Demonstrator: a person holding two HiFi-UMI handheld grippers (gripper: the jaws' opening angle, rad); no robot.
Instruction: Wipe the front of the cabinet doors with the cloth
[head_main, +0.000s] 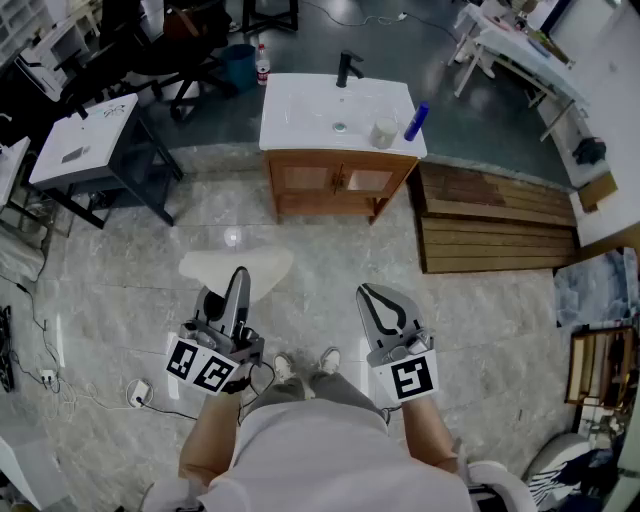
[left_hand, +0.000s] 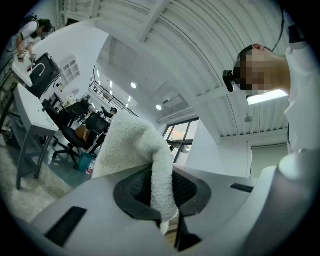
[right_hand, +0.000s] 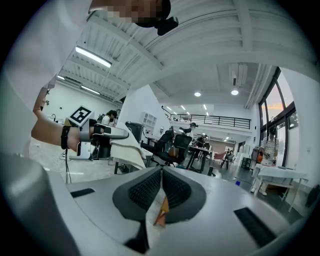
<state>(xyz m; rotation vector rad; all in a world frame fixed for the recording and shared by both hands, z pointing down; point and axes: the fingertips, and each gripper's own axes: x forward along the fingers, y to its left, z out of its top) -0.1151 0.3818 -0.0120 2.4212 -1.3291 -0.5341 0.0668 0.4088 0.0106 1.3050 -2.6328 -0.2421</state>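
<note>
Head view: left tool (head_main: 240, 274) points forward at waist height, pinching cloth (head_main: 212, 268).

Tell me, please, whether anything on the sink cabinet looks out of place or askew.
Only the blue bottle stands out: it sits slanted at the right edge of the white countertop, beside the cup.

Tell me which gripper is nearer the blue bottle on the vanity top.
Right. In the head view the right gripper is almost straight below the blue bottle; the left gripper, holding the white cloth, is farther off toward the left.
</note>
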